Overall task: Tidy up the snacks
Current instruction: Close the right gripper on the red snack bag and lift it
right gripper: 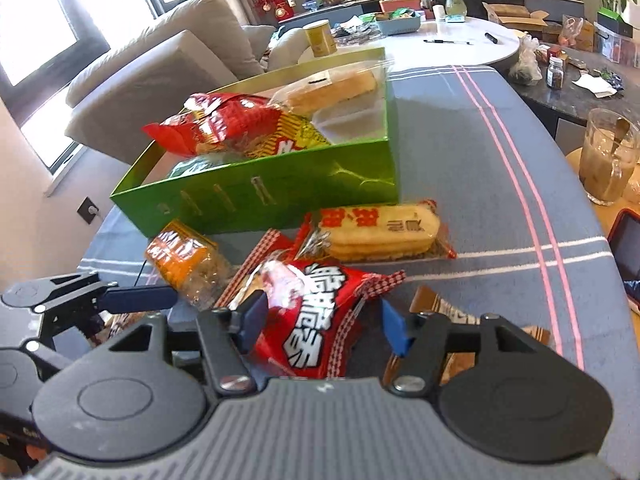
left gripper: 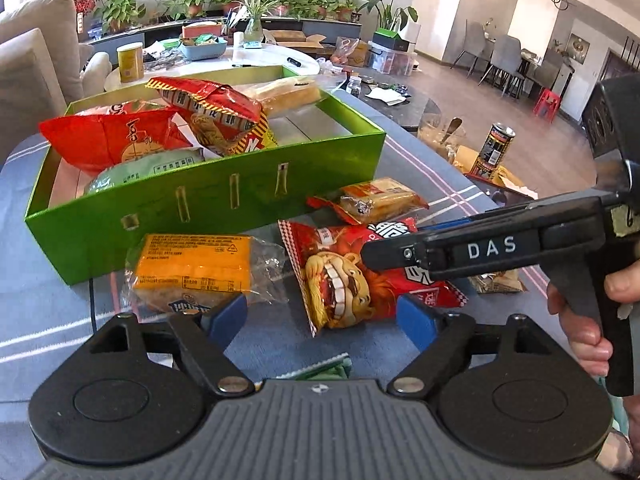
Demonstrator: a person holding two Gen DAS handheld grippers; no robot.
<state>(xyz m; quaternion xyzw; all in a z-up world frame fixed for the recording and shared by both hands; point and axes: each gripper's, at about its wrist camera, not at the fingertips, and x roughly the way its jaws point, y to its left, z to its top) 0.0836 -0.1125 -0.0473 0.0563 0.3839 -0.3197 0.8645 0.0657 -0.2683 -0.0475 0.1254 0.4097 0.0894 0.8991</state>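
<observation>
A green box (left gripper: pixel 224 200) (right gripper: pixel 280 188) on the blue tablecloth holds several snack bags and a bread pack (left gripper: pixel 286 94). In front of it lie an orange-wrapped snack (left gripper: pixel 192 268) (right gripper: pixel 184 256), a red lion-print bag (left gripper: pixel 352 276) (right gripper: pixel 316 316) and a pack of rice crackers (left gripper: pixel 376 196) (right gripper: pixel 380 228). My left gripper (left gripper: pixel 320 316) is open and empty, low over the table between the orange snack and the red bag. My right gripper (right gripper: pixel 320 320) (left gripper: pixel 384 256) is open with its fingers on both sides of the red bag.
A glass mug with a spoon (right gripper: pixel 608 156), a can (left gripper: pixel 492 148) and a phone (right gripper: pixel 628 252) stand at the table's right side. A brown packet (right gripper: pixel 460 312) lies under my right finger. A sofa (right gripper: pixel 160 68) is on the left, a white round table (right gripper: pixel 452 40) behind.
</observation>
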